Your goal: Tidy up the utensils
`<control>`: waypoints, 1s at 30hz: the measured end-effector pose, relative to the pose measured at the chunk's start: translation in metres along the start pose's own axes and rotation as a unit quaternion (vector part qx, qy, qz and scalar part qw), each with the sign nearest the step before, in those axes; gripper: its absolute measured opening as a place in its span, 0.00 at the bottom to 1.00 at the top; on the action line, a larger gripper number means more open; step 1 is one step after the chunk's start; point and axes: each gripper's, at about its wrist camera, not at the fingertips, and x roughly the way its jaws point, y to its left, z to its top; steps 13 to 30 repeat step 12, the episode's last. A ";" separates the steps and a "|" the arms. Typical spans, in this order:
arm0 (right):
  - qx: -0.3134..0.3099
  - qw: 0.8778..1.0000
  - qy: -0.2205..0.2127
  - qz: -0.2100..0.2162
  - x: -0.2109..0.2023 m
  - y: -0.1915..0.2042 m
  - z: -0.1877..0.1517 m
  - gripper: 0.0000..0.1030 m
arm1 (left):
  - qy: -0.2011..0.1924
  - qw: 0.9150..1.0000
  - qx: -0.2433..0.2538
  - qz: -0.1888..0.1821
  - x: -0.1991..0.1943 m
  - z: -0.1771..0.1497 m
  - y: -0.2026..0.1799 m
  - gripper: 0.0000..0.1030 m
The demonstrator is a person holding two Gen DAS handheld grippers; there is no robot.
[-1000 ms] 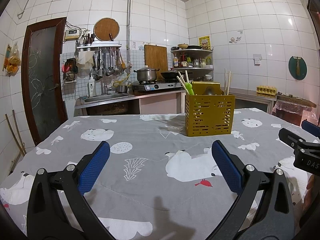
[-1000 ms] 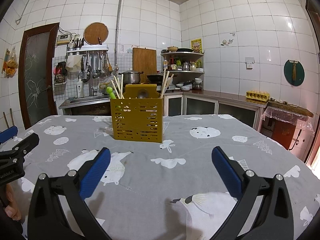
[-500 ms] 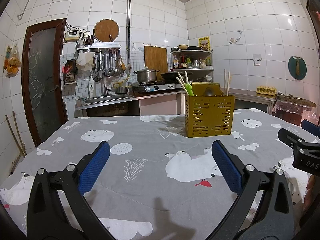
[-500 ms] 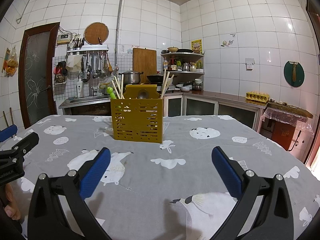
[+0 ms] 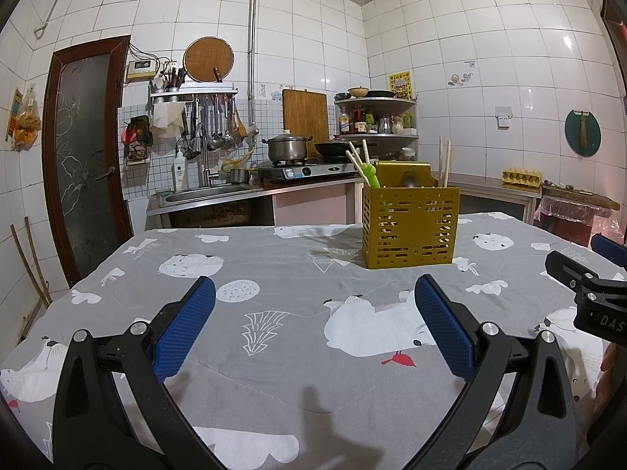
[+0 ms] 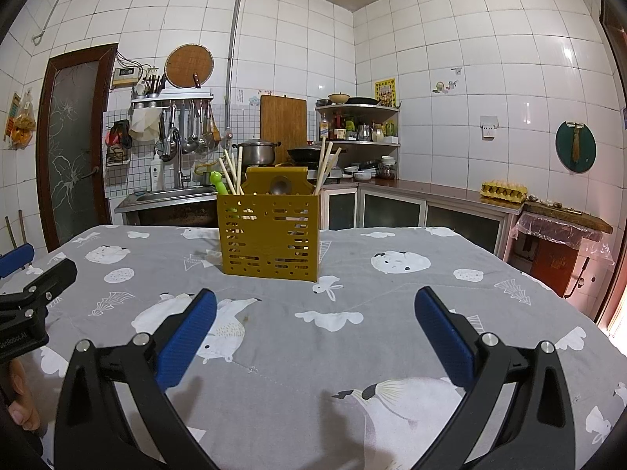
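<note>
Two black grippers with blue pads, left gripper (image 5: 313, 321) and right gripper (image 6: 315, 321), hover with fingers spread wide, empty, above the grey animal-print tablecloth (image 6: 352, 337); the yellow slotted plastic utensil caddy (image 6: 269, 234) holding chopsticks (image 6: 325, 162) stands upright at the far middle.

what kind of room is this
Most likely a home kitchen: white tiled walls, a steel pot on a gas stove, a metal sink, ladles on a wall rack.

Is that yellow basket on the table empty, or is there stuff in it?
Not empty. The yellow basket stands upright on the table with chopsticks, a green-handled utensil and a spoon sticking out the top.
</note>
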 end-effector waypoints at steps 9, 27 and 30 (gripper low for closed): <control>0.000 1.000 0.000 0.000 0.000 0.000 0.000 0.96 | -0.003 1.000 0.003 0.000 -0.001 0.001 0.000 0.95; 0.000 1.000 0.000 0.000 0.000 0.000 0.000 0.96 | -0.002 1.000 0.002 0.000 -0.001 0.001 0.000 0.96; 0.000 1.000 0.000 0.000 0.000 0.000 0.000 0.96 | -0.002 1.000 0.002 0.000 -0.001 0.001 0.000 0.96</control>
